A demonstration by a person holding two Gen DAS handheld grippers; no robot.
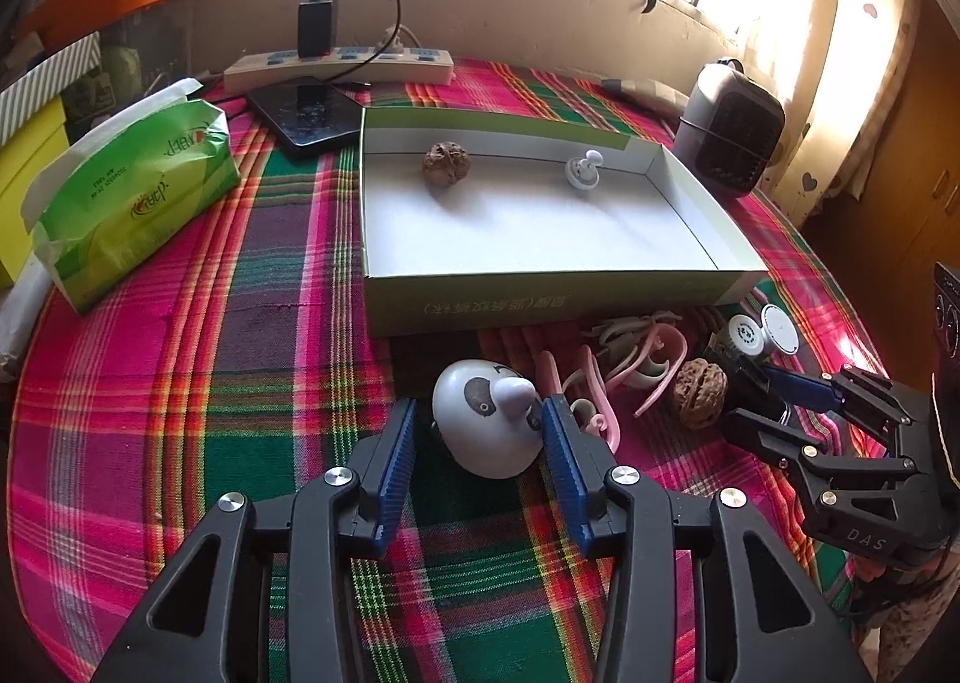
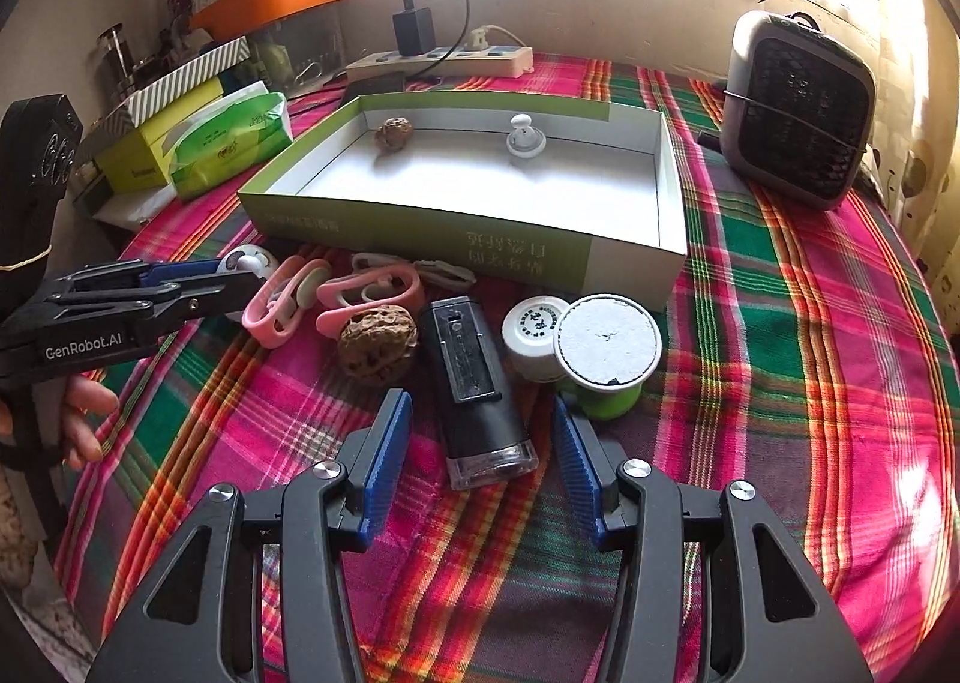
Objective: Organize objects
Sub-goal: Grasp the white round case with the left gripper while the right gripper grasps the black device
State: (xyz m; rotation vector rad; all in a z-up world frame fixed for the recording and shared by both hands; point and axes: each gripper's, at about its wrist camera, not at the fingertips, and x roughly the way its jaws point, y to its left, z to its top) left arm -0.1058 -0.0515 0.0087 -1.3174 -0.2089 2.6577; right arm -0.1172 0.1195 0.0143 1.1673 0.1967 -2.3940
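My left gripper point(image 1: 480, 407) stands open around a white panda-faced toy point(image 1: 486, 431) on the plaid cloth. Its right pad is at the toy's edge and a gap shows at the left pad. My right gripper point(image 2: 480, 401) is open astride a black rectangular device point(image 2: 474, 383), with gaps on both sides. A shallow green-and-white box point(image 1: 540, 296) behind holds a walnut point(image 1: 447, 162) and a small white knob point(image 1: 583, 170). In front of the box lie a second walnut point(image 2: 377, 344), pink clips point(image 2: 336, 293), a white cap point(image 2: 531, 332) and a green cup with a white lid point(image 2: 606, 350).
A green tissue pack point(image 1: 138, 203) lies at the left, with stacked boxes behind it. A power strip point(image 1: 336, 65) and a dark phone point(image 1: 306, 110) sit at the back. A small grey fan point(image 2: 798, 107) stands at the right. A person's hand point(image 2: 84, 419) holds the left gripper.
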